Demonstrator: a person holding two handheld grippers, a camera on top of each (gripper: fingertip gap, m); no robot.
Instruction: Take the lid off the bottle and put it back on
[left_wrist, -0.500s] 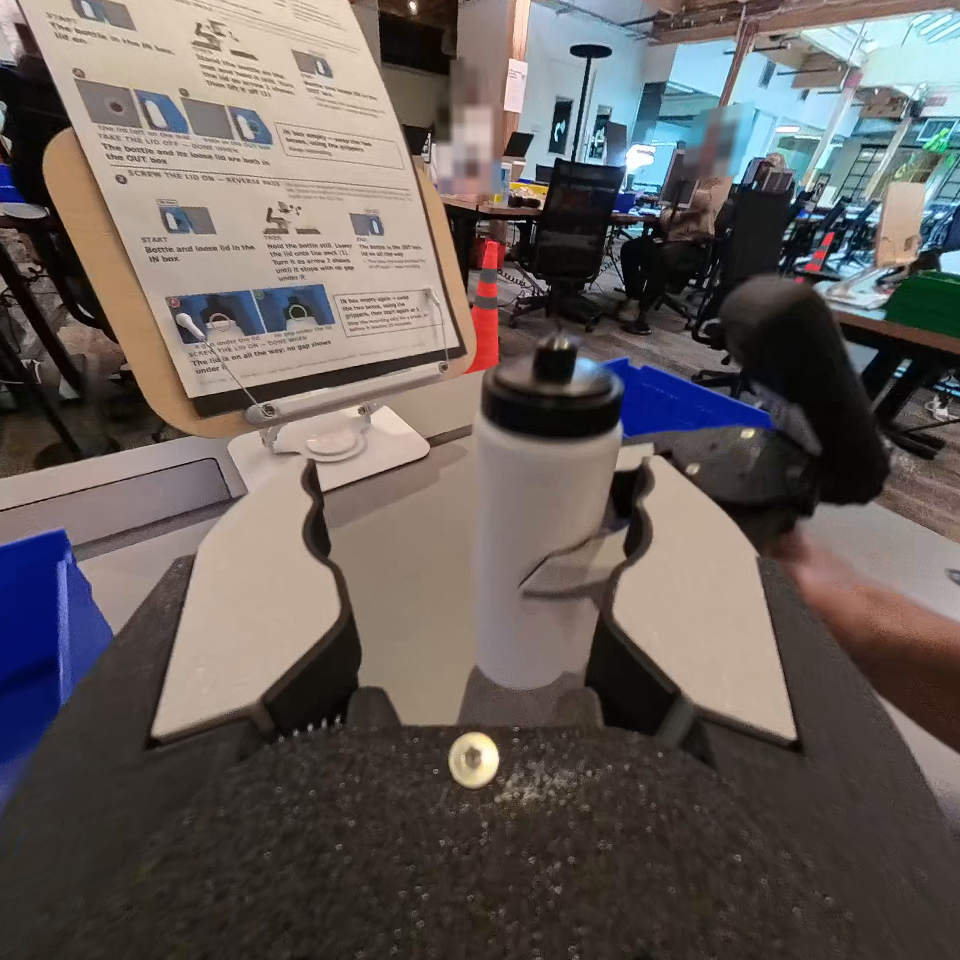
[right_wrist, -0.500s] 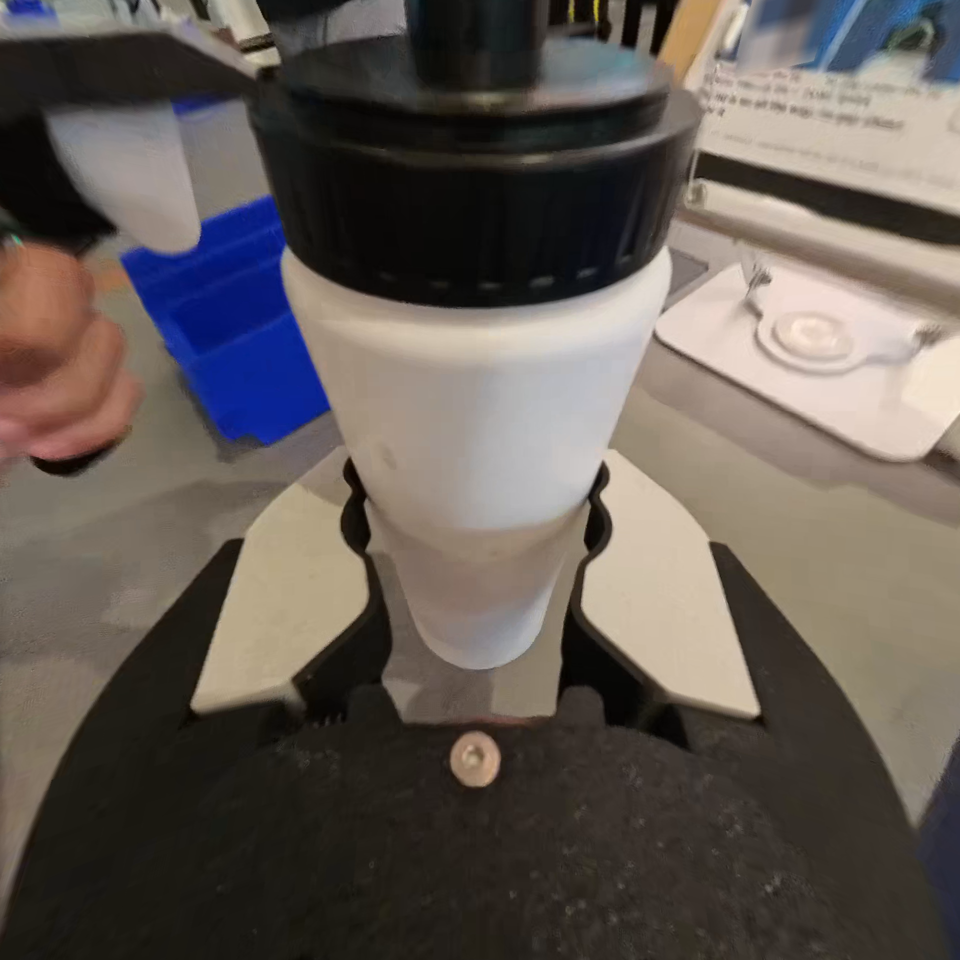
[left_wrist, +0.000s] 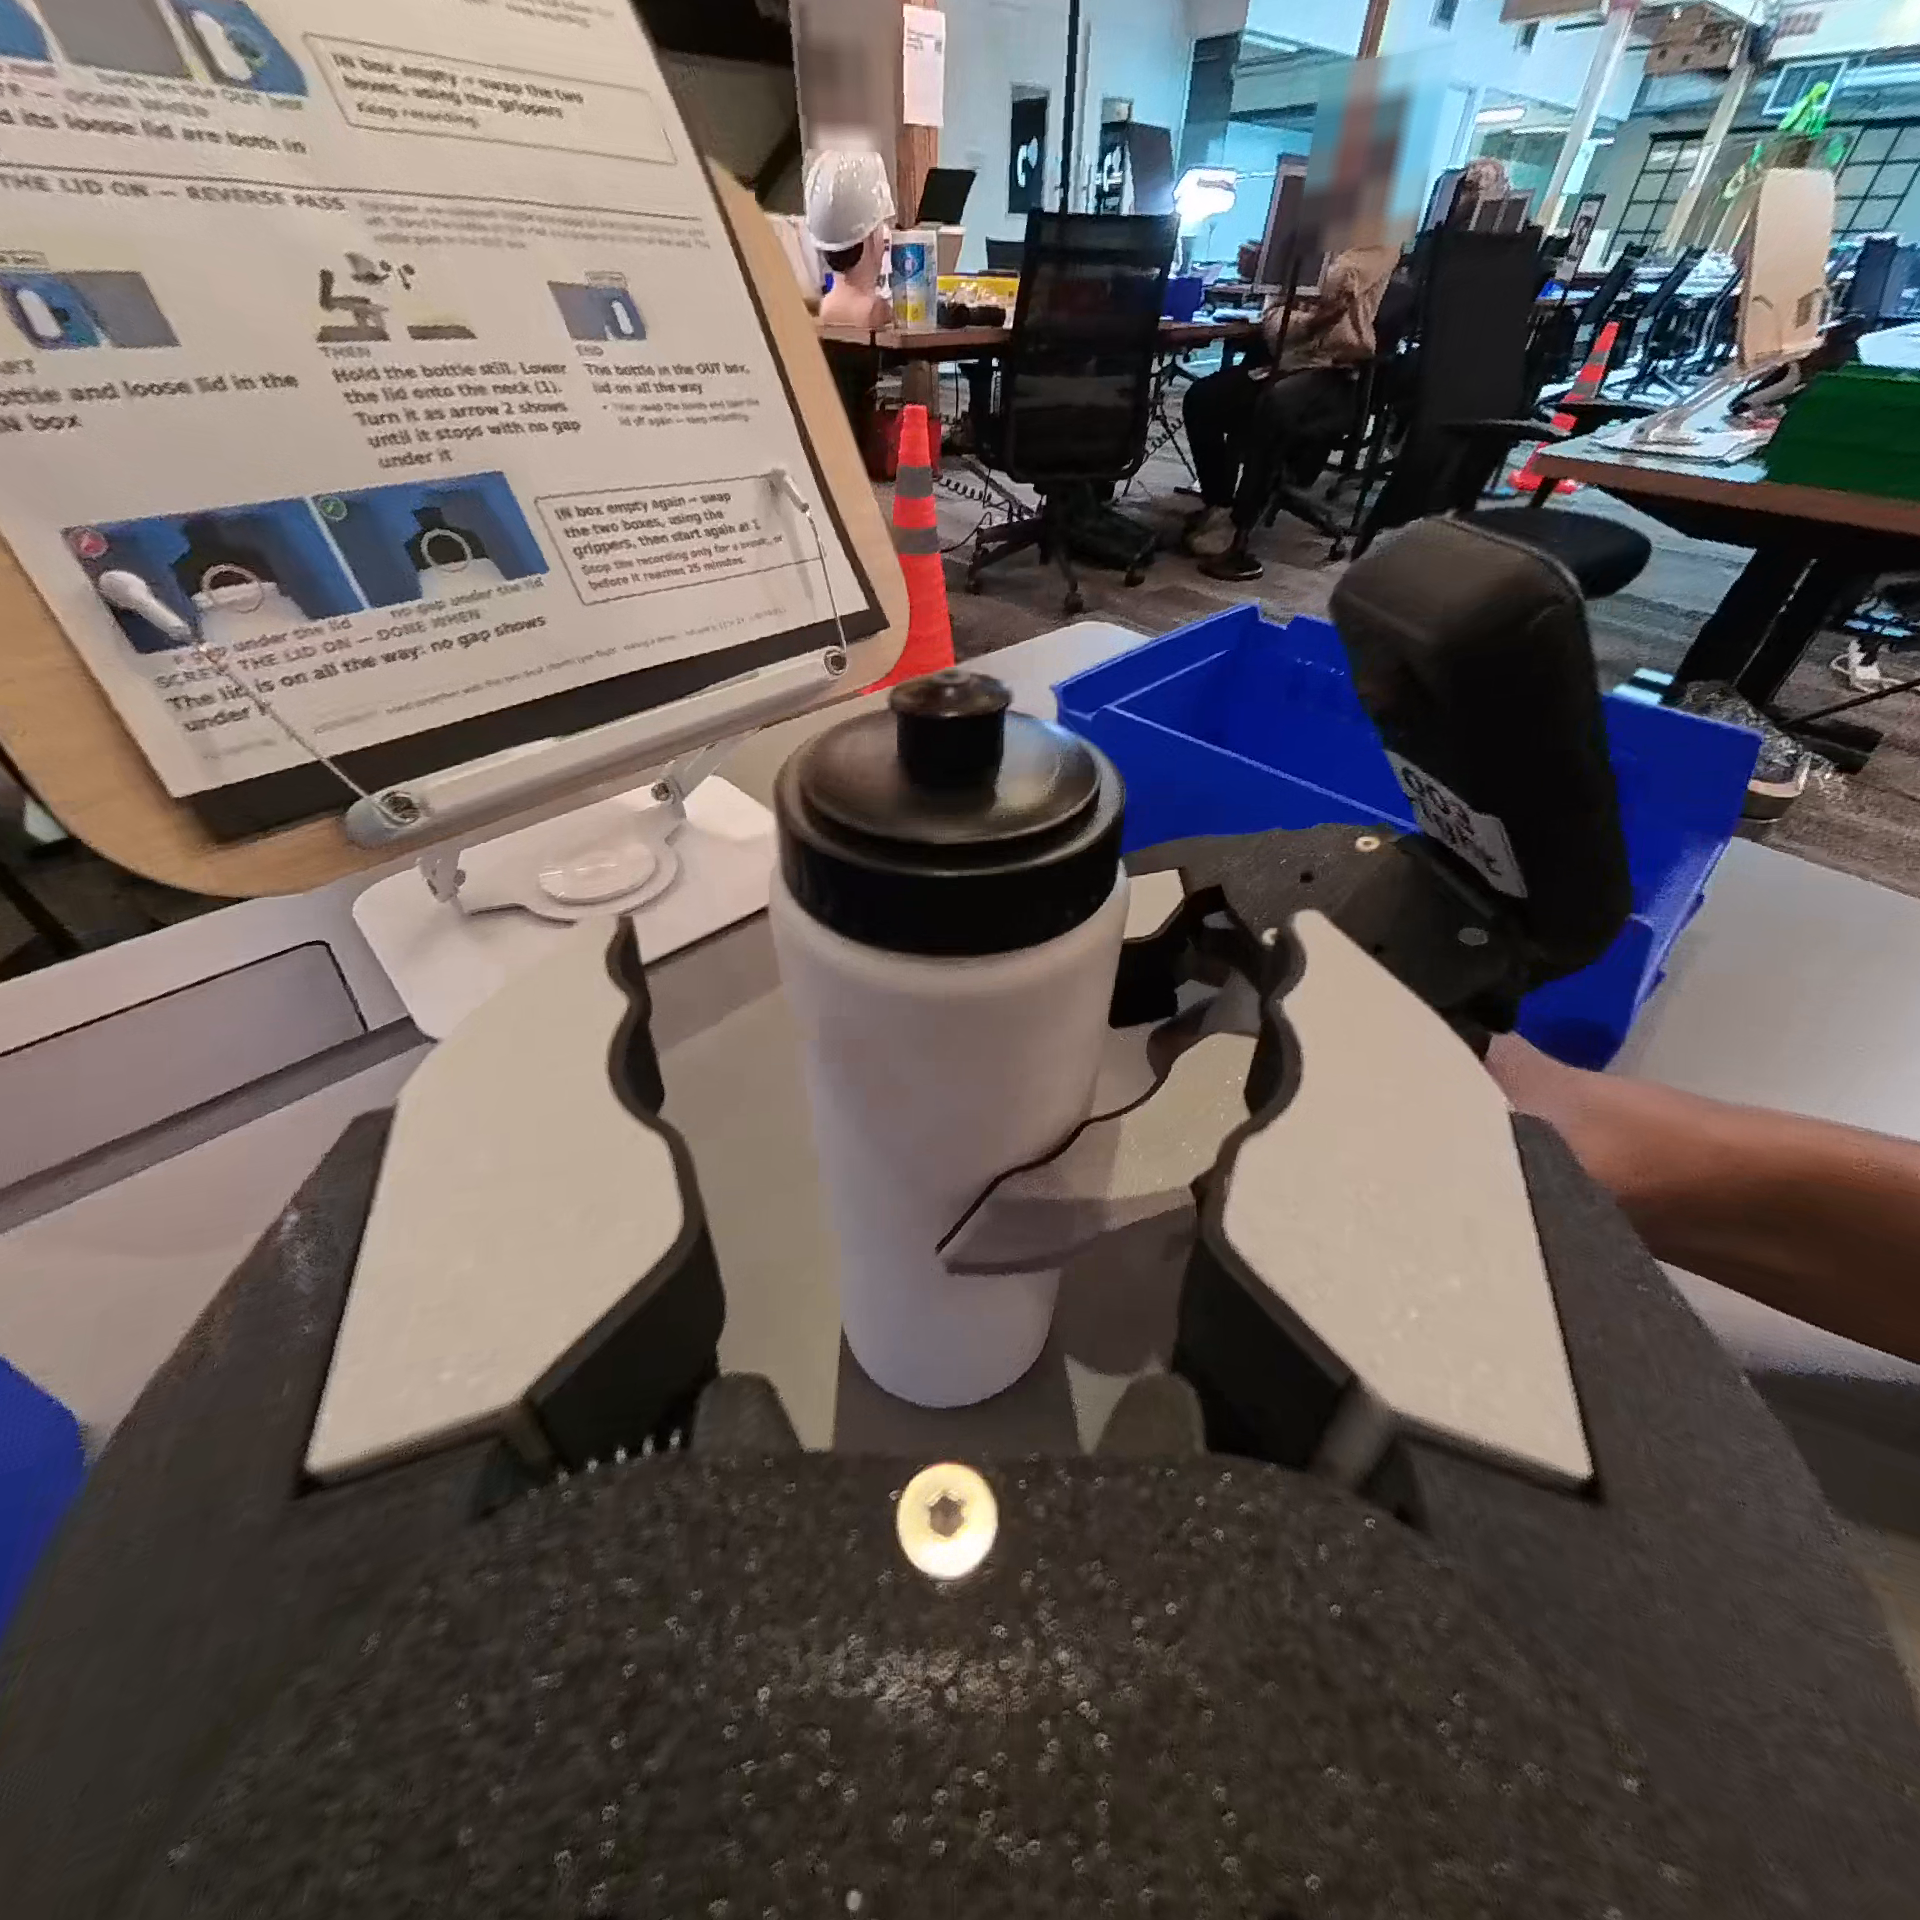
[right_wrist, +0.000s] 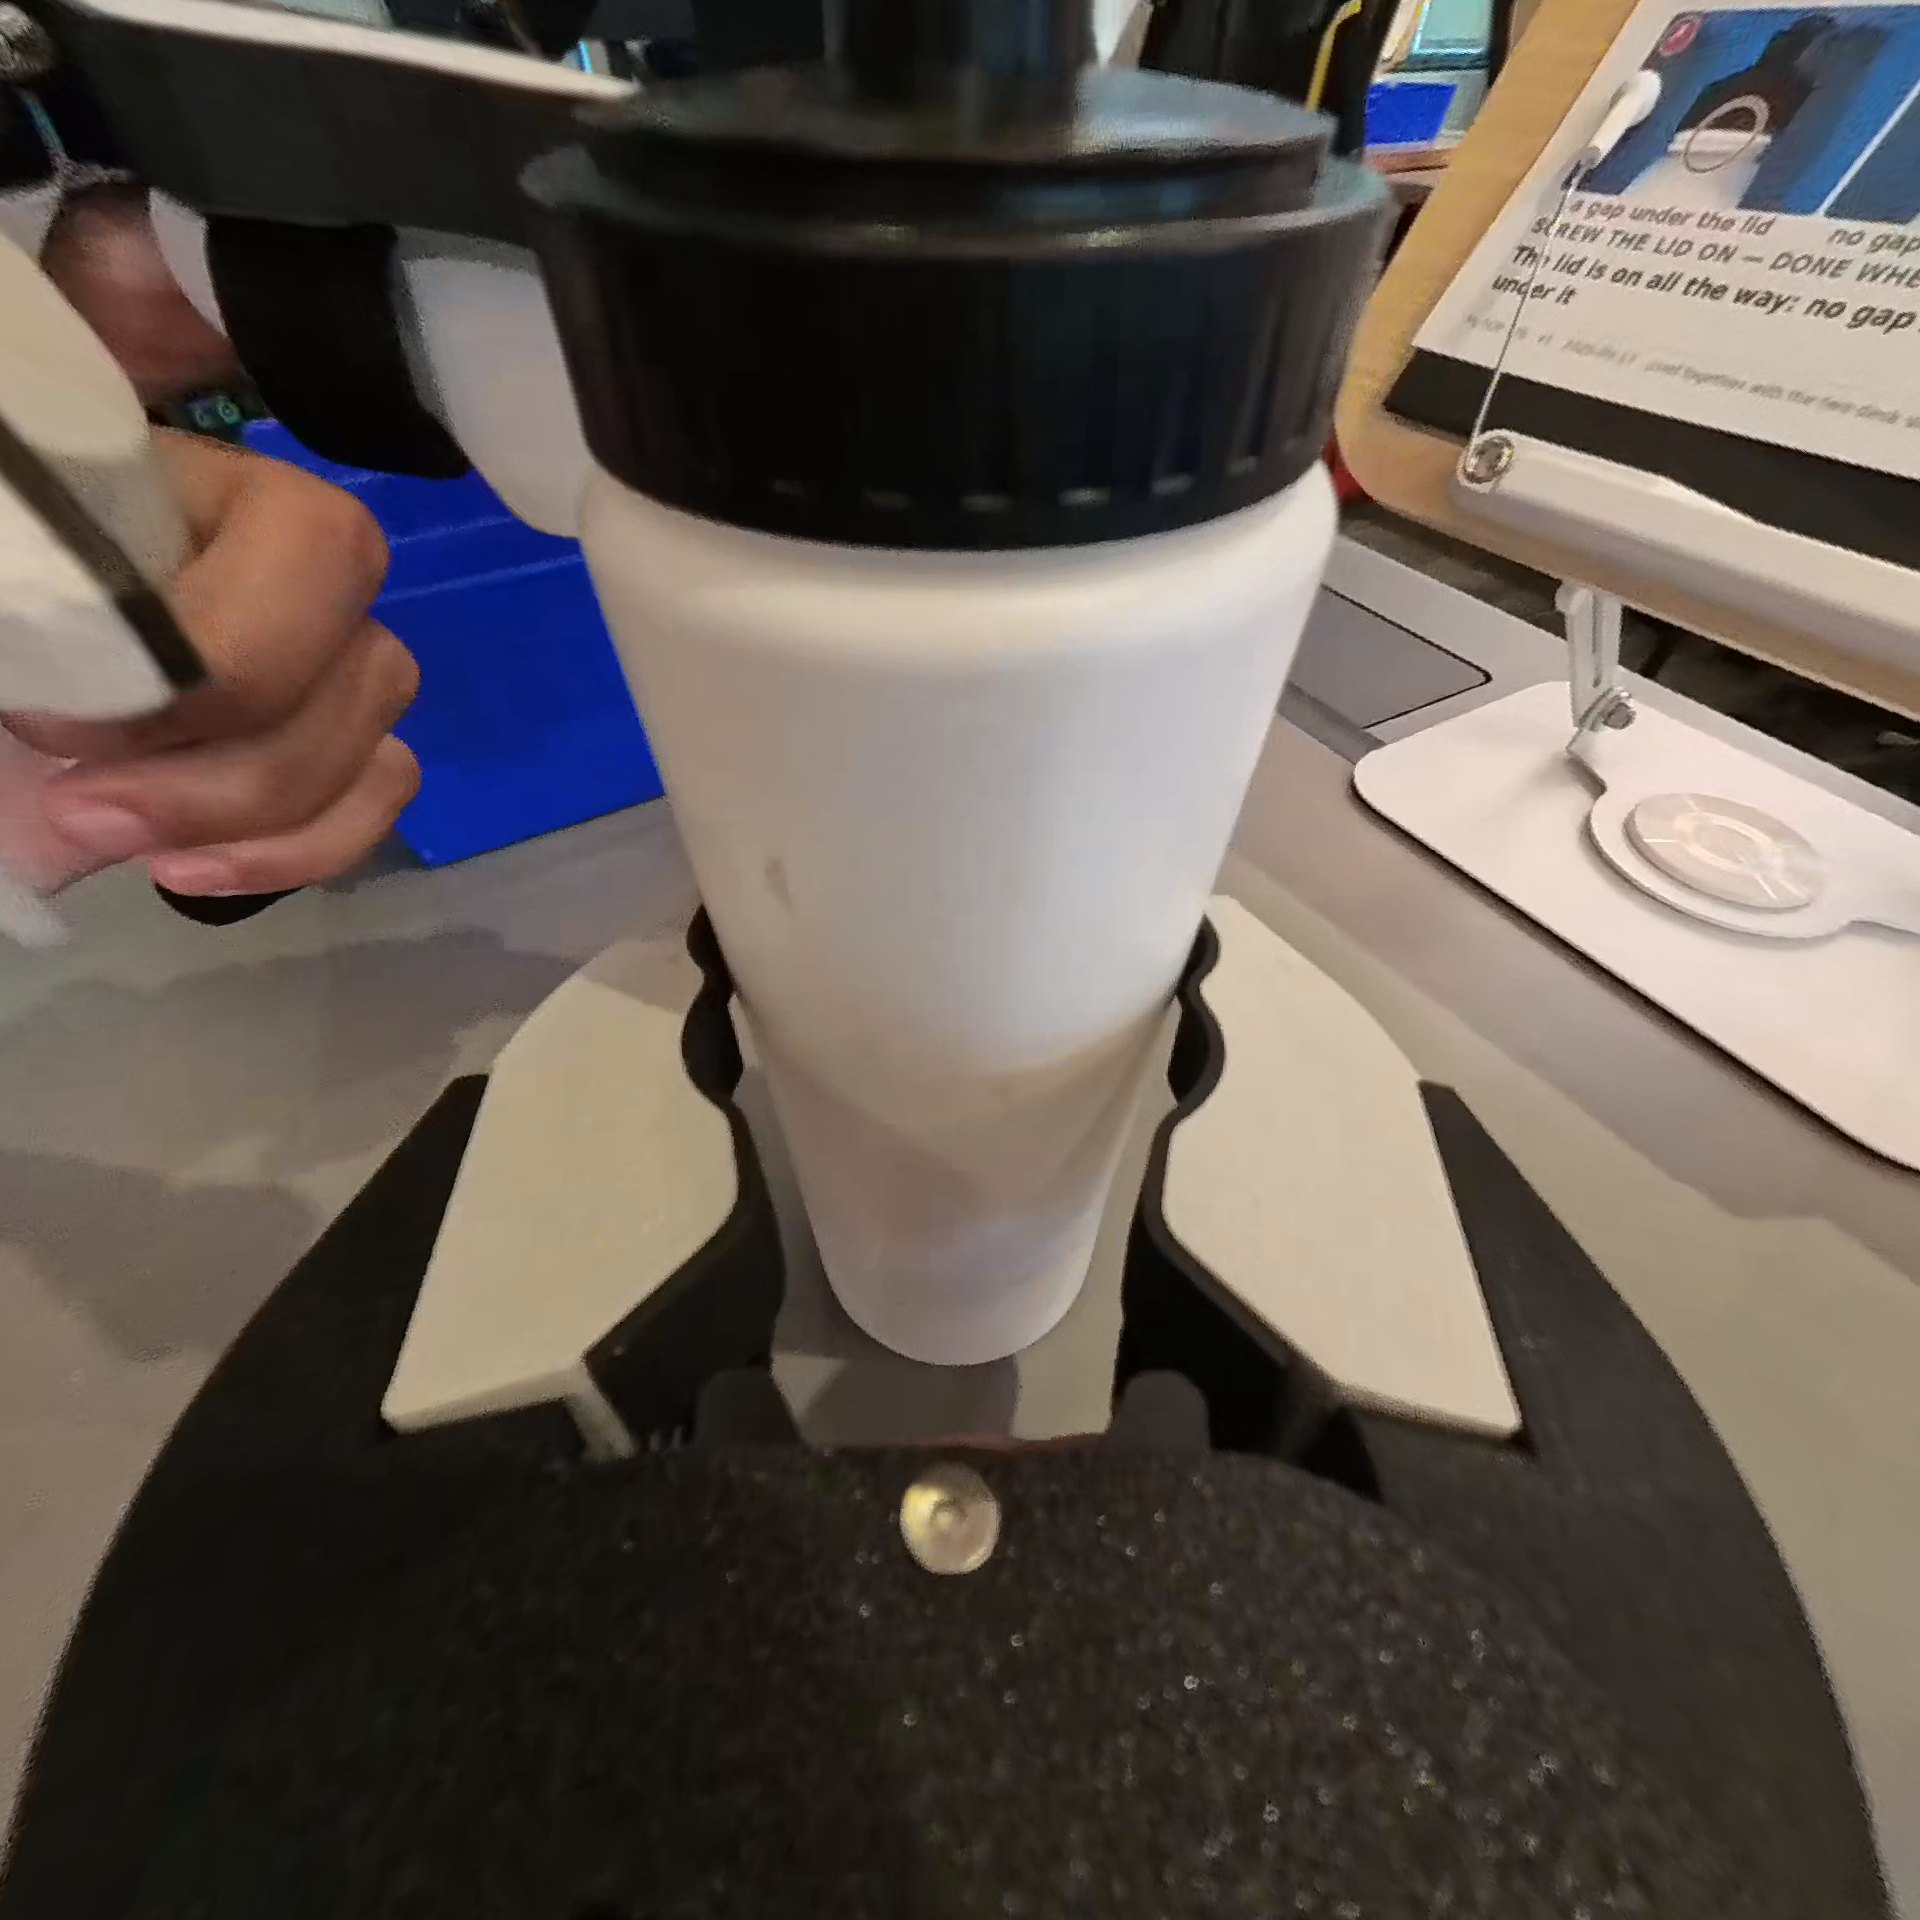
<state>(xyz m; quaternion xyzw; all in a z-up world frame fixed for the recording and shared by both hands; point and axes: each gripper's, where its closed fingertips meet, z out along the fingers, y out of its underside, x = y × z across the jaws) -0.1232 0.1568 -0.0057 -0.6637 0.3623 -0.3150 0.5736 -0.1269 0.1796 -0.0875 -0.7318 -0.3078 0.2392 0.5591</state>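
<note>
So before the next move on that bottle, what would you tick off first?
1. Bottle gripped by the right gripper: ok, both fingers press its white body.
2. Bottle upright on the table: ok.
3. Lid seated on the bottle: ok, no gap shows under it.
4. Left gripper open and free: ok, its fingers stand clear of the bottle on both sides.
5. Left gripper level with the lid: not ok, it sits lower, around the body.
6. Blue bin clear of the work: ok, it stands behind.
</note>
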